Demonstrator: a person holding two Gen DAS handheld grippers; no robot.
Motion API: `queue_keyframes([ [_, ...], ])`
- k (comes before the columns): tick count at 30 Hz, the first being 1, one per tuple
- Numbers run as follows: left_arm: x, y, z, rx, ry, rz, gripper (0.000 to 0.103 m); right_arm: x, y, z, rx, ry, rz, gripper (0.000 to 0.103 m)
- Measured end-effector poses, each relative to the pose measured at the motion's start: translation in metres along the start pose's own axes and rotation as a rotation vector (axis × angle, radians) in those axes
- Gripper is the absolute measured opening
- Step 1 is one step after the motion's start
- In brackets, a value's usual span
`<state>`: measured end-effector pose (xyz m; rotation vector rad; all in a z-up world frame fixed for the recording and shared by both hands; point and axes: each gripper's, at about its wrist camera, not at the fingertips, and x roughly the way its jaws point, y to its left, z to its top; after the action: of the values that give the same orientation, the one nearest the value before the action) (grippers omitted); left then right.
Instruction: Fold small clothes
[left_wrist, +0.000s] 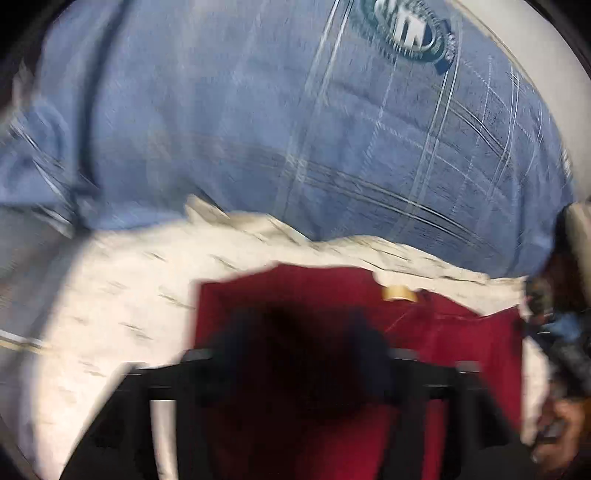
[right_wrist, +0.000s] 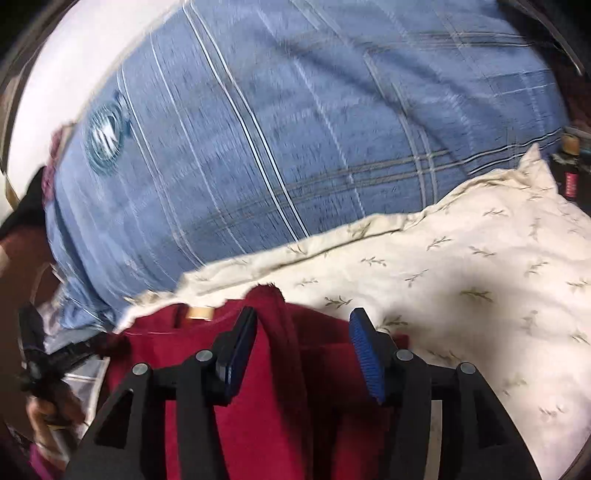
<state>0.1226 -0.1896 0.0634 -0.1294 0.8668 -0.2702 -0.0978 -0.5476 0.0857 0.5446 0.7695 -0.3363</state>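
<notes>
A dark red garment (right_wrist: 273, 398) with a tan neck label (right_wrist: 199, 313) lies on a cream sheet with leaf print (right_wrist: 461, 280). My right gripper (right_wrist: 301, 328) is open, its blue pads either side of a raised red fold (right_wrist: 280, 321). In the left wrist view the red garment (left_wrist: 443, 332) and its label (left_wrist: 399, 293) lie under my left gripper (left_wrist: 299, 332), which is badly blurred; its fingers look close together over the cloth. The left gripper also shows at the left edge of the right wrist view (right_wrist: 40, 354).
A blue checked cover with a round logo (right_wrist: 107, 136) fills the far side (left_wrist: 258, 129) behind the sheet. A person's hand (right_wrist: 48, 410) holds the left gripper. Dark items (right_wrist: 570, 177) sit at the right edge.
</notes>
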Motion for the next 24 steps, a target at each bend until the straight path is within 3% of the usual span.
queue_keyframes([
  [2,-0.020,0.002,-0.005,0.025,-0.075,0.031,0.076,-0.009,0.020,-0.004,-0.086,0.022,0.043,0.052],
  [3,-0.024,0.003,-0.009,0.031,-0.077,0.025,0.076,-0.008,0.034,-0.009,-0.146,0.051,0.051,0.052],
  [6,-0.025,0.011,-0.028,0.028,-0.005,0.054,0.076,0.012,0.059,-0.020,-0.268,0.128,0.026,0.049],
  [8,-0.018,0.021,-0.046,-0.003,0.032,0.078,0.076,0.036,0.065,-0.024,-0.332,0.140,-0.073,0.049],
  [10,-0.008,0.029,-0.061,-0.027,0.066,0.096,0.075,0.070,0.057,-0.022,-0.352,0.159,-0.196,0.049],
  [12,0.001,0.030,-0.070,-0.013,0.078,0.120,0.075,0.092,0.043,-0.019,-0.305,0.197,-0.213,0.049],
  [15,0.008,0.028,-0.071,0.023,0.072,0.134,0.075,0.087,0.044,-0.010,-0.258,0.202,-0.196,0.053],
  [17,0.010,0.024,-0.067,0.041,0.048,0.132,0.075,0.071,0.059,-0.007,-0.250,0.184,-0.133,0.054],
  [19,0.006,0.028,-0.072,0.032,0.035,0.115,0.075,0.064,0.081,-0.007,-0.245,0.191,-0.001,0.057],
  [21,0.004,0.030,-0.073,0.033,0.032,0.099,0.075,0.069,0.106,-0.009,-0.234,0.222,0.101,0.066],
  [24,-0.011,0.037,-0.079,0.062,0.004,0.110,0.075,0.098,0.158,-0.014,-0.205,0.294,0.241,0.066],
])
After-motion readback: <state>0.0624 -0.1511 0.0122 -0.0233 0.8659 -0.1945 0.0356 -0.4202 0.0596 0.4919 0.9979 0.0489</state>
